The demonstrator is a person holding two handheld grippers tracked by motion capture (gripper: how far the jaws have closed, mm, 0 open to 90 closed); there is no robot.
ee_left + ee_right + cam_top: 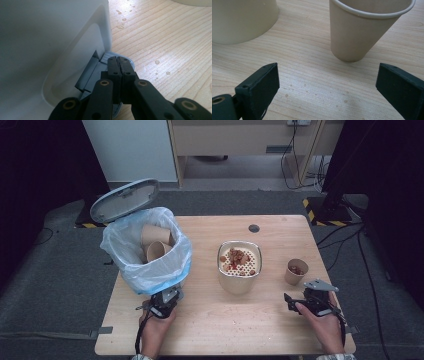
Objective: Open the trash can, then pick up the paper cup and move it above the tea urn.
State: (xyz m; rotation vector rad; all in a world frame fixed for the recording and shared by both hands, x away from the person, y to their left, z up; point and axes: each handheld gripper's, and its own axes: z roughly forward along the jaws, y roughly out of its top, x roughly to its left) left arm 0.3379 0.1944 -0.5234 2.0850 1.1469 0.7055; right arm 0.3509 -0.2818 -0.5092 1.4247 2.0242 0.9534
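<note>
paper cup (296, 271) stands upright on the wooden table (210, 320), at about 3 o'clock from the table's centre, with reddish scraps inside it. right gripper (291, 301) sits at 6 o'clock from the cup, near it but apart, held in the person's right hand (324, 326). in the right gripper view the cup (364, 30) is ahead between the widely parted jaws, nothing in them.

strainer tub (239, 266) stands mid-table, at 9 o'clock from the cup, holding red and brown scraps on a perforated insert.

bin (147, 251), lined with a pale blue bag, sits at the table's 9 o'clock edge, lid (124, 200) raised, used cups (156, 242) inside.

left gripper (165, 301) is at the bin's foot, at 6 o'clock from it. in the left gripper view its jaws are pressed together, resting on the grey pedal (97, 72) at the bin's base. droplets (157, 62) dot the wood nearby.
</note>
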